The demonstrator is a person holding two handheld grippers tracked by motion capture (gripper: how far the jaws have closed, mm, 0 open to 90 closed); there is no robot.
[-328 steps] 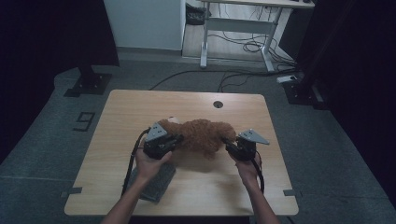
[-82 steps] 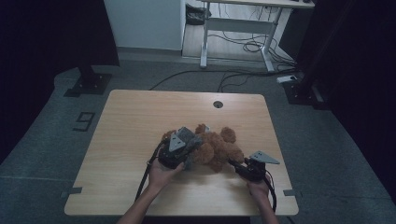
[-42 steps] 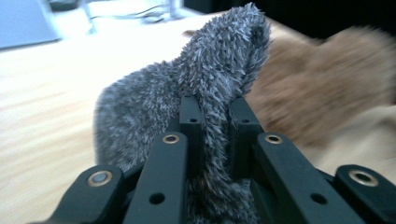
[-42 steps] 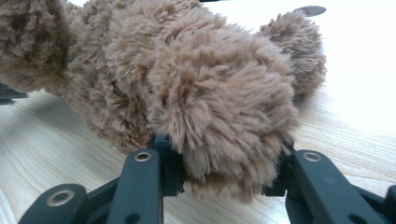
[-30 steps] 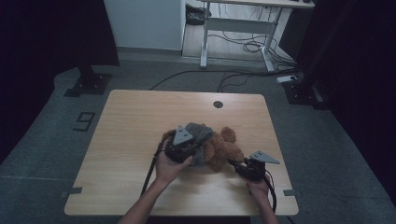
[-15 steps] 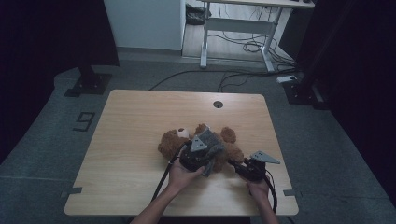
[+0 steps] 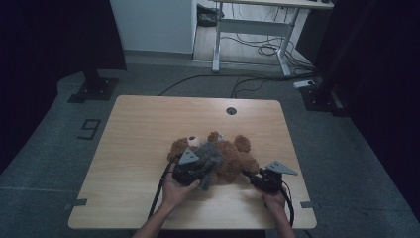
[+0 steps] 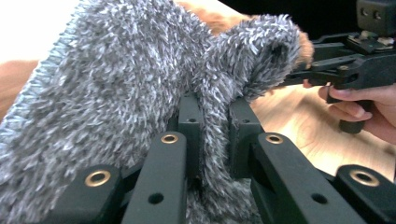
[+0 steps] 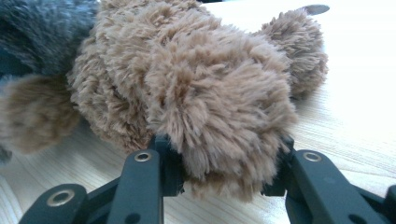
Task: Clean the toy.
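Observation:
A brown teddy bear lies on the wooden table, its head toward the left. A grey fuzzy garment is draped over its middle. My left gripper is shut on a fold of that grey garment, with the fabric pinched between the jaws of the left gripper. My right gripper grips a brown limb at the bear's right end. In the right gripper view that limb of the bear fills the gap of the right gripper. The right gripper also appears beyond the garment.
A round cable hole sits near the table's far edge. Behind the table stand a desk frame and loose cables on the floor. A black stand base is at the left.
My left gripper has carried the grey garment to the right across the bear, closer to the right gripper. The right gripper has stayed put on the limb.

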